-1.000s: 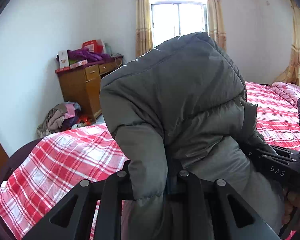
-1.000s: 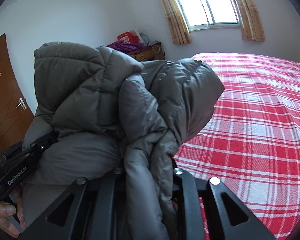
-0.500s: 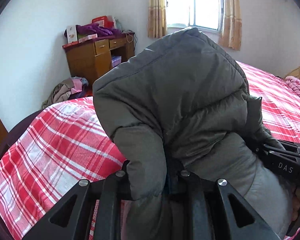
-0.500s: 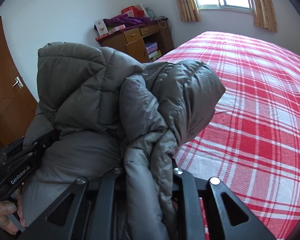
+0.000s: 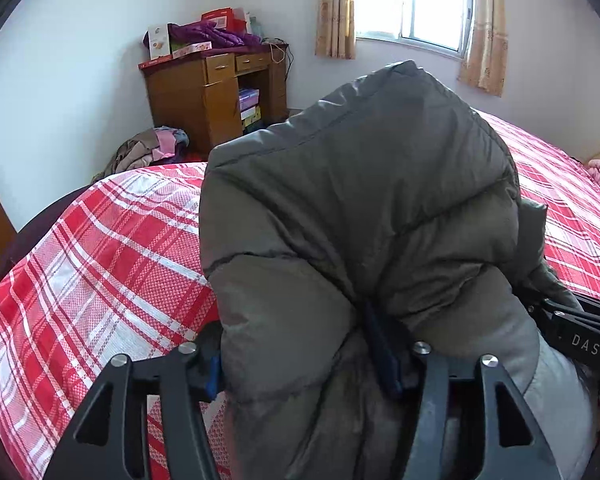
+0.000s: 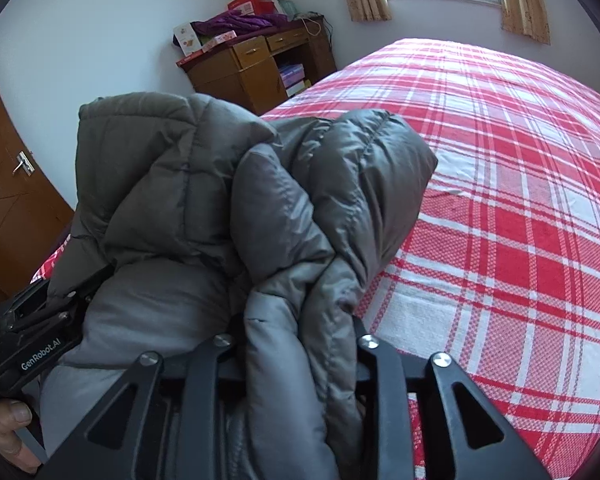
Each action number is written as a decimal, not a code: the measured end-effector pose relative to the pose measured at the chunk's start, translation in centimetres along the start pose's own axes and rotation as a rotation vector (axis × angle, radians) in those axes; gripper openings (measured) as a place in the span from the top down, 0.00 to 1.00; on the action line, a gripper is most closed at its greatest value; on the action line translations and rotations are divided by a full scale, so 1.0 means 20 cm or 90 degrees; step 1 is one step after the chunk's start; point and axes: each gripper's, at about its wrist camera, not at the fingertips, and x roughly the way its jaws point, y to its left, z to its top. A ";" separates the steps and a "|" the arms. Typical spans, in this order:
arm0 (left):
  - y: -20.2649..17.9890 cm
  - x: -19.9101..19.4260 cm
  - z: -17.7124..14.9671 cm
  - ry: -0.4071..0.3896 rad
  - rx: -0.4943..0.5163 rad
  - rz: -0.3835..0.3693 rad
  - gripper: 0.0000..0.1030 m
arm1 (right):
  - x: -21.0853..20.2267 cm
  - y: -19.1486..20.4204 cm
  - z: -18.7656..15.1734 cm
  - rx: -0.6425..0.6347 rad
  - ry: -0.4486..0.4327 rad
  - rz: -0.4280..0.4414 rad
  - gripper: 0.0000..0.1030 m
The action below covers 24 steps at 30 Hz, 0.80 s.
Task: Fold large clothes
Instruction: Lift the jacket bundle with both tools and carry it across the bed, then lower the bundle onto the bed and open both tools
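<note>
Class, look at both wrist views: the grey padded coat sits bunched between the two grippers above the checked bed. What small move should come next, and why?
Probably draw both grippers back off the coat. The left gripper and right gripper have just been opening with the padding between their fingers, and the coat looks settled on the bed, so it seems released.

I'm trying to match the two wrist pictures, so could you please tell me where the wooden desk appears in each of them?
Left wrist view: the desk stands upper left, against the wall, left of the window and beyond the bed's corner.
Right wrist view: the desk stands top centre, behind the grey jacket and left of the bed.
Shared landmark: the purple cloth heaped on top of the desk.
</note>
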 end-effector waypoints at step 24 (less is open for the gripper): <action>0.02 0.07 -0.01 0.021 -0.019 0.032 0.19 | 0.10 -0.06 0.03 0.025 0.022 -0.033 0.44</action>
